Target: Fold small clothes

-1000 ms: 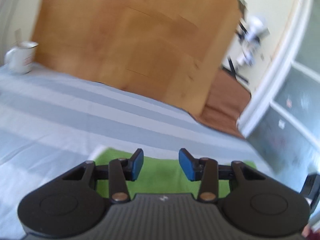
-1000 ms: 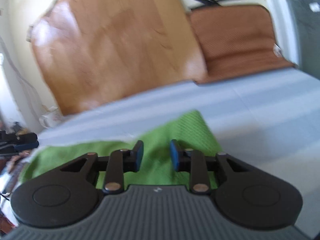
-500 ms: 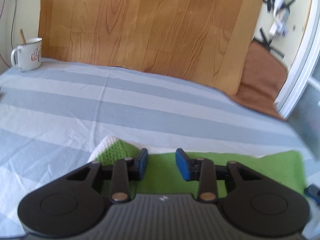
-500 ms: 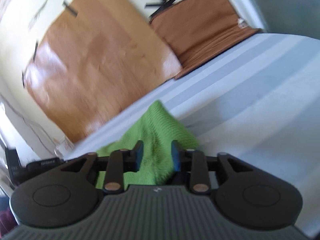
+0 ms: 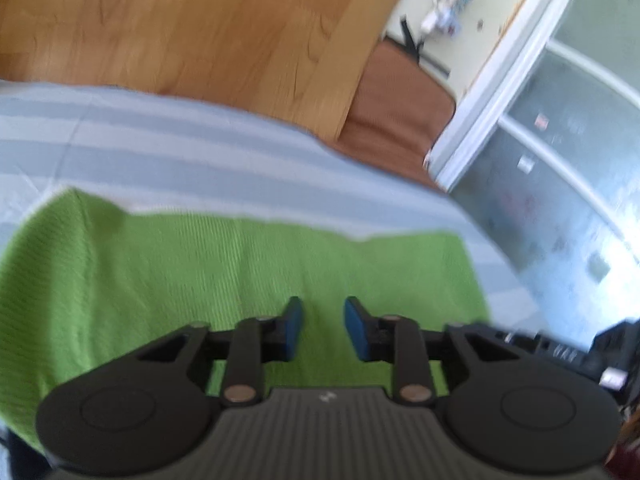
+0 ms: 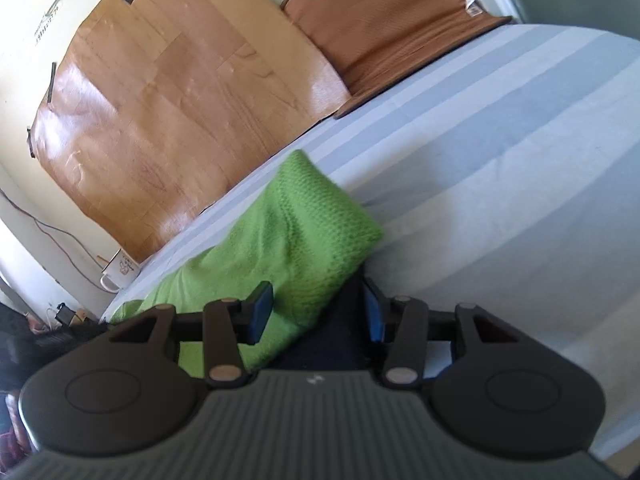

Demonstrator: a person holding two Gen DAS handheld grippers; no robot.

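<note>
Left wrist view: the left gripper (image 5: 322, 326) is seen at lower centre, above the green knitted cloth (image 5: 224, 272). A clear gap is visible between the blue pads (image 5: 292, 328), and the cloth is seen through it rather than pinched; the jaws have just been closing, with nothing caught between them so far as can be told. The frame is blurred. The cloth is spread across the lower half of the picture on the striped grey sheet (image 5: 180, 148), with a raised fold at its left end. A wood-grain panel (image 5: 180, 28) fills the upper left; a white-framed glass door (image 5: 560, 140) occupies the right.

Right wrist view: the right gripper (image 6: 316, 316) is seen at lower centre, partly open. A bunched fold of the green knitted cloth (image 6: 288, 236) is lifted off the striped grey sheet (image 6: 500, 168) and passes between the jaws, against the left pad (image 6: 260, 312); a dark gap is seen beside the right pad, so a firm pinch cannot be confirmed. A white mug (image 6: 120, 274) stands at the far left edge of the sheet. The wood-grain panel (image 6: 172, 112) and a brown cushion (image 6: 392, 28) are noted at the top.

Assessment: a fold is judged to be in progress, with the right side raised. The next move is judged to call for a secure hold on each edge before the raised part is carried over the flat part.
</note>
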